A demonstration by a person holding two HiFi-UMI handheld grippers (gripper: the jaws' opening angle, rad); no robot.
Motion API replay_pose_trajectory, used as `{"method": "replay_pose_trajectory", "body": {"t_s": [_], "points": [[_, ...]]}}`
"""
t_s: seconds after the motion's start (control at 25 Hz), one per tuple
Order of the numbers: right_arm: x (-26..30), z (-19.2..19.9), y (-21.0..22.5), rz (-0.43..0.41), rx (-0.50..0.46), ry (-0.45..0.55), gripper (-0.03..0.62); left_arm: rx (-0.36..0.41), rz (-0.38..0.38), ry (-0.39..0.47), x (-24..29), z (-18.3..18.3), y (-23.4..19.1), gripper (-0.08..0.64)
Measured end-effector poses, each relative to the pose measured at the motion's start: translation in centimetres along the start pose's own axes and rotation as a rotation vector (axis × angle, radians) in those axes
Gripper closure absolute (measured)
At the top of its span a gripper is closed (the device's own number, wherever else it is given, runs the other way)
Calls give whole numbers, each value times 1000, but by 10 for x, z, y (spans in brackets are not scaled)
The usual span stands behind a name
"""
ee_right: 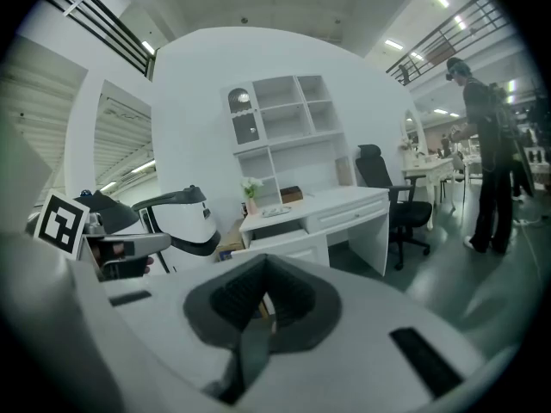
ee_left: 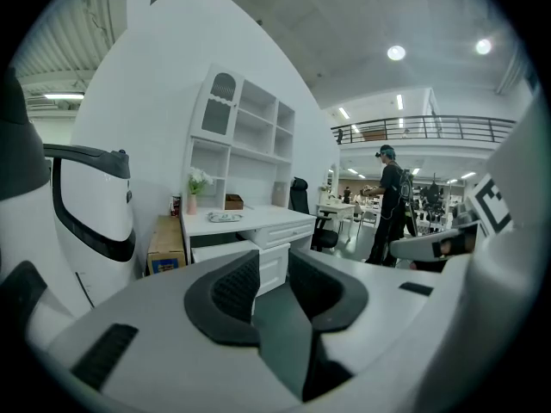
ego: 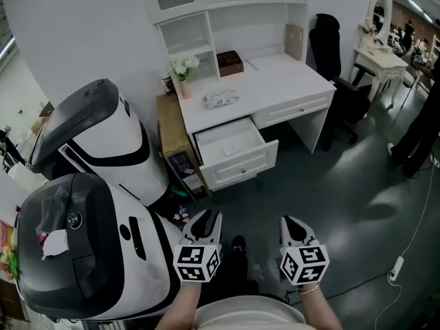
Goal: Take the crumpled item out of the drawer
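Observation:
The white desk (ego: 275,81) stands across the floor ahead of me, its left drawer (ego: 244,167) pulled open. The drawer's inside looks pale and I cannot make out anything in it. A crumpled, patterned item (ego: 220,100) lies on the desktop above the drawer, and shows small in the left gripper view (ee_left: 224,217). Both grippers hang low near my body, far from the desk. My left gripper (ego: 206,220) (ee_left: 274,274) is open with nothing between its pads. The jaws of my right gripper (ego: 294,224) (ee_right: 263,304) stand nearly together, empty.
Two large white-and-black pod machines (ego: 103,143) (ego: 75,253) fill the left side. A brown cabinet (ego: 175,139) stands against the desk's left end. A vase of flowers (ego: 184,71) and a brown box (ego: 229,62) sit on the desk. A black chair (ego: 330,47), a person (ego: 419,136) and a floor cable (ego: 412,239) are to the right.

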State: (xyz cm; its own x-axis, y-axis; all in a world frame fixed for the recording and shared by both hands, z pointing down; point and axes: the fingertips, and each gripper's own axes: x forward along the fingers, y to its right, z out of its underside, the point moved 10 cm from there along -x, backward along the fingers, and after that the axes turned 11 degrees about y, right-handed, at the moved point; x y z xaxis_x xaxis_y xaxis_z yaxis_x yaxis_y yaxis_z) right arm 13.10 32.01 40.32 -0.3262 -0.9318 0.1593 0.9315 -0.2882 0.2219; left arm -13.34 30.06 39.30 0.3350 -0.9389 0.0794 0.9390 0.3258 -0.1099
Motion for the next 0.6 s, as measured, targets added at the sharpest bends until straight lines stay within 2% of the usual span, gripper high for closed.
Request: {"method": "replay_pose_trajectory", "body": {"t_s": [0.24,0.6], "points": [[41,-5,9,15,-7,-14,591,-10,-9,1,42,1,-25,456],[138,-20,24,25,-14,-46,591,-33,-36,-7,128,-4,-76,439]]}}
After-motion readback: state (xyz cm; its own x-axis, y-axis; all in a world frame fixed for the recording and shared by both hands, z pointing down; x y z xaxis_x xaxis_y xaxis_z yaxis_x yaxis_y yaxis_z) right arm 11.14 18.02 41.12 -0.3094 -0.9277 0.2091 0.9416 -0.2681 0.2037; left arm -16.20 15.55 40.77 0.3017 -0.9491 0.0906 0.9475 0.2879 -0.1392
